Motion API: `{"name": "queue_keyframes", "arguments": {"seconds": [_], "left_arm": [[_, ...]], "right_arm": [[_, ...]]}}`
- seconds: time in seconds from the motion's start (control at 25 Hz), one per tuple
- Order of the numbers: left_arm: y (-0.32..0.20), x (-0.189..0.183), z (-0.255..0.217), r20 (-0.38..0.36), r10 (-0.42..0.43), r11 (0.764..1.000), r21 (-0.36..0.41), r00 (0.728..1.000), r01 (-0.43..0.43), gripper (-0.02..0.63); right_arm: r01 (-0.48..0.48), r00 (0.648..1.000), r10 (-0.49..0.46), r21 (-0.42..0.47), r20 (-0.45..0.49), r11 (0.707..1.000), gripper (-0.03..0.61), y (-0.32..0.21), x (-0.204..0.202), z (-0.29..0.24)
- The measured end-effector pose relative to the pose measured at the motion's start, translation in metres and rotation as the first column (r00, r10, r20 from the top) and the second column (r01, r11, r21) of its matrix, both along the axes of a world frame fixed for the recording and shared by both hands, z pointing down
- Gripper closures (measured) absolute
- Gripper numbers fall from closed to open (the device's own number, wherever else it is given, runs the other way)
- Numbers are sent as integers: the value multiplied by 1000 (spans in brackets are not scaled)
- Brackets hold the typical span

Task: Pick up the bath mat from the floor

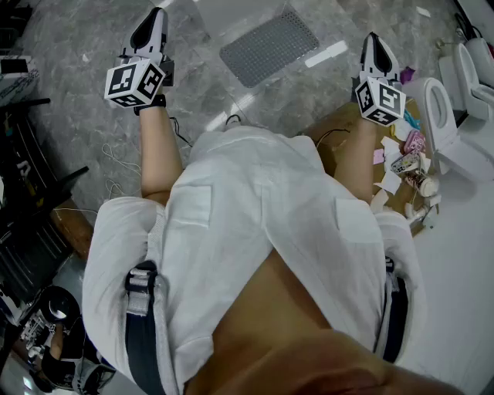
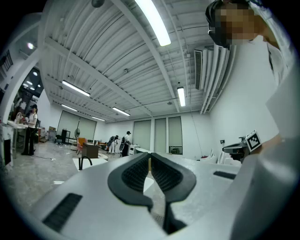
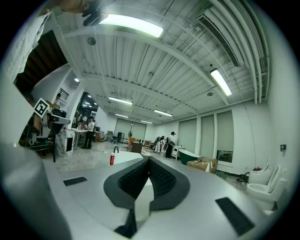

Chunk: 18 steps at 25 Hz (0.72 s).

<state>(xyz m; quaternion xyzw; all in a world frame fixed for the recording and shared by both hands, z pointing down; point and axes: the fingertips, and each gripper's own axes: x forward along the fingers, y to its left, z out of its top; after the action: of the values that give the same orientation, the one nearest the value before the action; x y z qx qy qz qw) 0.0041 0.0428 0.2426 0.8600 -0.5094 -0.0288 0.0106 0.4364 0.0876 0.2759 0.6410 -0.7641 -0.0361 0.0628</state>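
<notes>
Now the left gripper (image 1: 157, 18) and right gripper (image 1: 373, 38), both pressed together and empty, hover level; the bath mat (image 1: 270, 46) lies below between them, slanting near-left to far-right.

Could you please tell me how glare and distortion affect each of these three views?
Head view: light streaks glare on the shiny floor near the bath mat. Left gripper view: heavy fisheye bending; the ceiling light is blown out. Right gripper view: same bending, ceiling light washed out.
</notes>
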Motion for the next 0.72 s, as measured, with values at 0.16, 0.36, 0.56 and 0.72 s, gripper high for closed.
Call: {"name": "queue_keyframes", "arguments": {"seconds": [0.16, 0.36, 0.56, 0.72], "left_arm": [[-5, -1, 2, -1, 0, 1000, -2, 1000, 0, 589], [-13, -3, 8, 0, 0, 1000, -16, 1000, 0, 589], [-21, -9, 15, -9, 0, 1000, -27, 1000, 0, 589], [-26, -18, 20, -13, -3, 999, -34, 1000, 2, 589]], "right_arm": [[1, 1000, -1, -4, 1, 1000, 552, -6, -1, 3], [5, 1000, -5, -18, -3, 1000, 552, -14, -5, 8], [5, 1000, -6, -30, -9, 1000, 552, -22, -11, 12], [6, 1000, -7, -31, -10, 1000, 552, -28, -18, 13]]}}
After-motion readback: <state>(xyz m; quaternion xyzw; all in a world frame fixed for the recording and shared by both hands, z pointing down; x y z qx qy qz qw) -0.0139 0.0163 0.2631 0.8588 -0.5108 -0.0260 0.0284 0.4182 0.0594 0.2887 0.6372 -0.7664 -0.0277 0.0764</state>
